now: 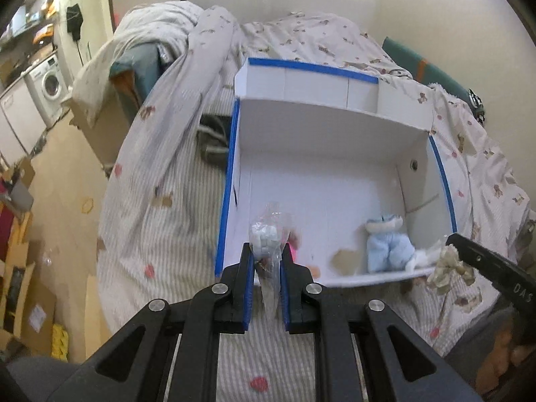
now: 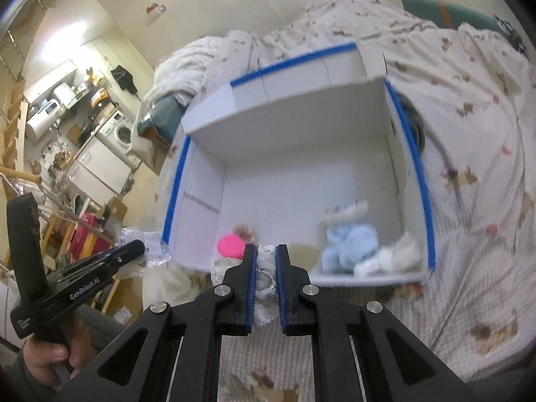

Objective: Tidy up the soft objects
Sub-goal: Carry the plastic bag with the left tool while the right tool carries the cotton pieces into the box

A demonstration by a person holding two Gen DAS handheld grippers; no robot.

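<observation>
A white box with blue tape on its rim (image 1: 231,181) (image 2: 415,157) lies on the bed. Inside it are a light blue plush toy (image 1: 387,248) (image 2: 348,244), a white soft item (image 2: 388,256) and a pink round object (image 2: 229,246). My left gripper (image 1: 267,254) is shut on a clear plastic bag of pale blue pieces (image 1: 264,234), held over the box's near edge. My right gripper (image 2: 266,258) is shut on a grey-white floral fabric piece (image 2: 266,274) just before the box's near wall; that fabric also shows in the left wrist view (image 1: 447,269).
The bed is covered by a striped, bear-print quilt (image 1: 160,221) (image 2: 479,201). Bunched bedding (image 1: 167,33) lies behind the box. The floor at left holds cardboard boxes (image 1: 30,301); a washing machine (image 1: 50,83) stands beyond. A teal pillow (image 1: 435,70) lies at the right.
</observation>
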